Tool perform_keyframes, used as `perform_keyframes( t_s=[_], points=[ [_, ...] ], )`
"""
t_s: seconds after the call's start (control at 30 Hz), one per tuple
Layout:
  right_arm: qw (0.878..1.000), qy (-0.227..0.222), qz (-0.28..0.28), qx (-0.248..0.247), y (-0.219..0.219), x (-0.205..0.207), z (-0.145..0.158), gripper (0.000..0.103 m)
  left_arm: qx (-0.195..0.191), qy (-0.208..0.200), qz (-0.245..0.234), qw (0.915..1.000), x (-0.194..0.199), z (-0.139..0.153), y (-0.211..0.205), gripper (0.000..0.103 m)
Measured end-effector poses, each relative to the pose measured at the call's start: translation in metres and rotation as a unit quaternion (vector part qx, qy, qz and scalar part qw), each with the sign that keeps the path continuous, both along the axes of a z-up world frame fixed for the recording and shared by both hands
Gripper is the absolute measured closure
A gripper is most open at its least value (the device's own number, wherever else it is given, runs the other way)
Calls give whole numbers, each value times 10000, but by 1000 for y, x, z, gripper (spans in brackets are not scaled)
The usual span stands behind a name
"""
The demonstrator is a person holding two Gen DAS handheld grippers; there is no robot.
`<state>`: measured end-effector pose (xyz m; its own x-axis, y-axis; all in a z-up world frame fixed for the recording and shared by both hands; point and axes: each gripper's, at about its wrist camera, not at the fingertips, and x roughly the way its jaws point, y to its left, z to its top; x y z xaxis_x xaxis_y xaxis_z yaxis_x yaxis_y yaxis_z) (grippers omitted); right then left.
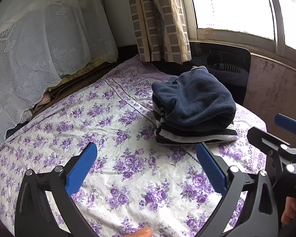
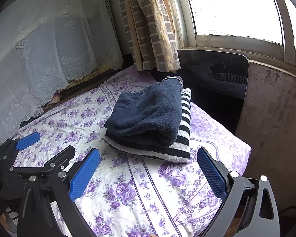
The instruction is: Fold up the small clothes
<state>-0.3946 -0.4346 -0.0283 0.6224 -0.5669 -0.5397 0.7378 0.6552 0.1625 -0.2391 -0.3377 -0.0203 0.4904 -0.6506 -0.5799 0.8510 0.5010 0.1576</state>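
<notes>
Light source: daylight came through the window at upper right, blown out to plain white in both views.
Brightness: the bed was evenly and softly lit; the left side behind the lace curtain was dimmer.
Shadows: soft, with a faint one under the folded clothes.
Glare: a dark glossy panel below the window mirrored the room.
Distortion: strong fisheye bending, with straight frames curved and corners black.
Focus: mostly sharp, though the edges smeared slightly.
</notes>
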Motion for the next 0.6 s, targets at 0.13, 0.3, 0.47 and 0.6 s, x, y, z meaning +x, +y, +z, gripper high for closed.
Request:
perform_keyframes(
  t_s=[0.13,0.3,0.47,0.6],
  points=[
    [10000,9,2,-14,1,-1,2,4,29,-51,-85,9999,-5,-2,0,5],
    [10000,19,-2,-31,6,-1,1,4,55,-130,-169,9998,-11,-3,2,5],
    [10000,1,-25,-51,7,-1,2,4,49,-58,-123,9999,-7,-3,3,5],
    [10000,-11,-47,-70,11,-3,2,4,47,-28,-101,9999,-5,-2,4,5]
  ],
)
